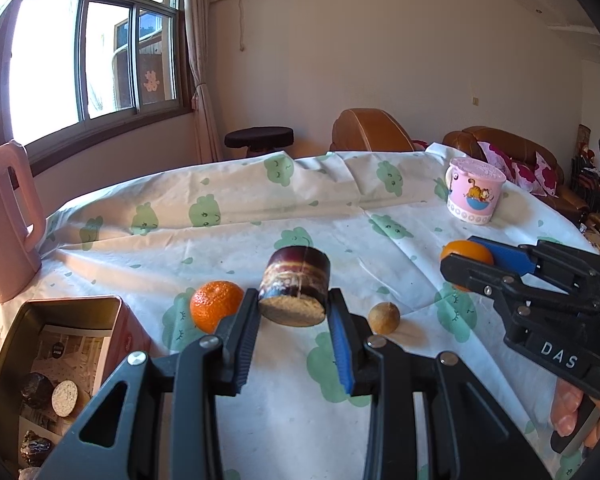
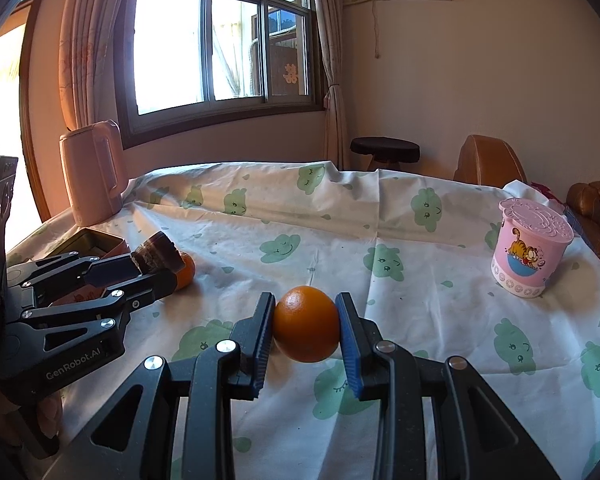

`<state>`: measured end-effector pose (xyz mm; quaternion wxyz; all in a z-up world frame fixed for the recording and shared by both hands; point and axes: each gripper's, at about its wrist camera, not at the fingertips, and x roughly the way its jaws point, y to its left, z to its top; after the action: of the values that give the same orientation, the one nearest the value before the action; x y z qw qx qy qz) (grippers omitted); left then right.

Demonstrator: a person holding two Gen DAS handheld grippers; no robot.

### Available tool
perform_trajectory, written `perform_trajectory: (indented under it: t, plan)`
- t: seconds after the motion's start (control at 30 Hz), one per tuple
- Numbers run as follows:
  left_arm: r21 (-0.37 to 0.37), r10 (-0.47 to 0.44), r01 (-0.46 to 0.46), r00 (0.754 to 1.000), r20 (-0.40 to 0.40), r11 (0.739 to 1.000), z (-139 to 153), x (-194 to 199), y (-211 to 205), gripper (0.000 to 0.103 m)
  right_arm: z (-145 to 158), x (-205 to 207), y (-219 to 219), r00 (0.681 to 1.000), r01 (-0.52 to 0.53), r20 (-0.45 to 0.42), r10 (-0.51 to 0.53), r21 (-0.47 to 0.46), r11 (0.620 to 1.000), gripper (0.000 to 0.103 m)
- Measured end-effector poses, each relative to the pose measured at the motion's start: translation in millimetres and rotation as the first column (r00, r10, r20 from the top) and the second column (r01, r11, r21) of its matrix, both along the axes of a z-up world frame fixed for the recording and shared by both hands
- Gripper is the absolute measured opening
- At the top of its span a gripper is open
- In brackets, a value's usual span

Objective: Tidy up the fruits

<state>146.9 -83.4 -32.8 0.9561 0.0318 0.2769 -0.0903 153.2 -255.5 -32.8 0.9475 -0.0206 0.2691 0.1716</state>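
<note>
- Open tin (image 1: 112,322), far left on the table: two sugarcane pieces (image 1: 50,390) already lie inside, on printed paper; something dark sits lower in it, too small to name.
- Left gripper (image 1: 294,306) is clenched on a sugarcane chunk (image 1: 294,280), held clear of the tablecloth (image 1: 236,220), cut end toward the camera.
- Judgement: the tin looks like the chunk's home. Carry it left and over the rim before easing the jaws, so it drops beside the others, not on the edge.
- Loose on the cloth: a mandarin (image 1: 214,304) just left of that gripper, a small brown fruit (image 1: 384,317) just right.
- Right gripper (image 2: 306,330) is clamped on an orange (image 2: 306,328), pads on both sides, above the cloth.
- Pink lidded cup (image 2: 532,252), far right: lid on, contents hidden.
- Judgement: no place for oranges is evident; keep the right grip steady meanwhile.
</note>
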Motion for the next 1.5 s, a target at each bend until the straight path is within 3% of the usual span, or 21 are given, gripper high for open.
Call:
perform_trajectory:
  t: [1.0,1.5]
  plan:
    - [-0.016,0.034,-0.033,0.996,0.087,0.999,8,-16,6,0.036,8,-15,-7,0.996,0.029,0.086,-0.031,0.027,0.999,0.033]
    - [0.008,0.042,-0.044,0.987,0.157,0.999,14,-35,4,0.036,16,-35,-6,0.982,0.035,0.185,-0.039,0.025,0.999,0.033]
